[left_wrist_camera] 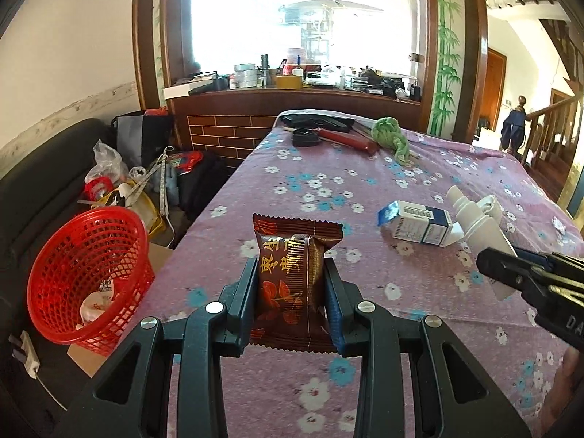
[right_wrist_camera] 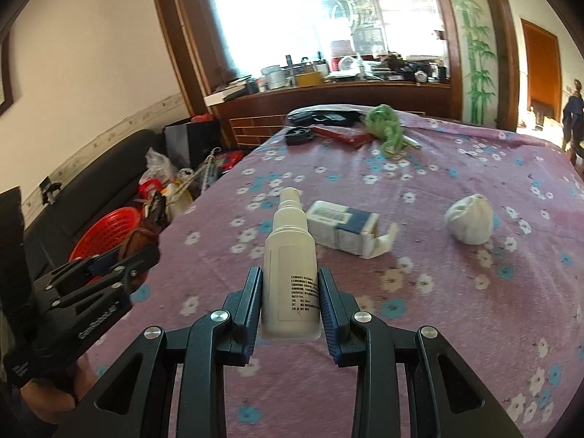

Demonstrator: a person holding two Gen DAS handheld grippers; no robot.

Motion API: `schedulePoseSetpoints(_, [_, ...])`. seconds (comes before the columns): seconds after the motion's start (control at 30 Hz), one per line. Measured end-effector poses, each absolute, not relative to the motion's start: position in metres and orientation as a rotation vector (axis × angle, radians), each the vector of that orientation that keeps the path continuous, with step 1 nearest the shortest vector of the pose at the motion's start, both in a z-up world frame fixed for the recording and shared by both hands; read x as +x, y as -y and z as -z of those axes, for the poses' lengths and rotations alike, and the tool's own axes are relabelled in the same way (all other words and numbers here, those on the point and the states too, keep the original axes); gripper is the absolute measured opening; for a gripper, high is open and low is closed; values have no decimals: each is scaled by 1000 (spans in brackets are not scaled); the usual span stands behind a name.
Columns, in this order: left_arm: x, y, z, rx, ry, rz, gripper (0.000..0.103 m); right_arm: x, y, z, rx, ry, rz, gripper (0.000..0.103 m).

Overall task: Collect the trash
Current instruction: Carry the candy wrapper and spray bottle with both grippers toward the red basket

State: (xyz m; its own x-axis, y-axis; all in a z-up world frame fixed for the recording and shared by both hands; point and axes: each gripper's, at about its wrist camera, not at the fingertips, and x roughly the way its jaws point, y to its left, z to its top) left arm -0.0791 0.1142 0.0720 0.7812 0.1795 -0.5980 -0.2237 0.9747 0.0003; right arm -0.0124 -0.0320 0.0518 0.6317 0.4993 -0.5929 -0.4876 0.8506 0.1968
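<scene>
Left wrist view, surface: purple flowered tablecloth (left_wrist_camera: 365, 189); red basket (left_wrist_camera: 87, 277) beside the table's left edge.
Left gripper (left_wrist_camera: 290, 288): clamps a brown snack packet (left_wrist_camera: 292, 281).
Right gripper (right_wrist_camera: 290, 303): clamps a white spray bottle (right_wrist_camera: 290, 255).
On cloth: carton (right_wrist_camera: 343, 230), white wad (right_wrist_camera: 471, 222).

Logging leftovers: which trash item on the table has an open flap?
The blue-and-white carton, lying on its side with its end flap open; the crumpled white wad has none.
</scene>
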Motion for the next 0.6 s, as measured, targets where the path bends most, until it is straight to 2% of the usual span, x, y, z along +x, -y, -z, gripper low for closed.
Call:
schedulePoseSetpoints(0.3, [-97, -144, -77, -123, -635, -245, 32, -20, -4, -55, 5, -724, -634, 33])
schedulePoseSetpoints(0.6, [-119, -214, -94, -218, -610, -323, 32, -17, -61, -65, 6, -773, -742, 33])
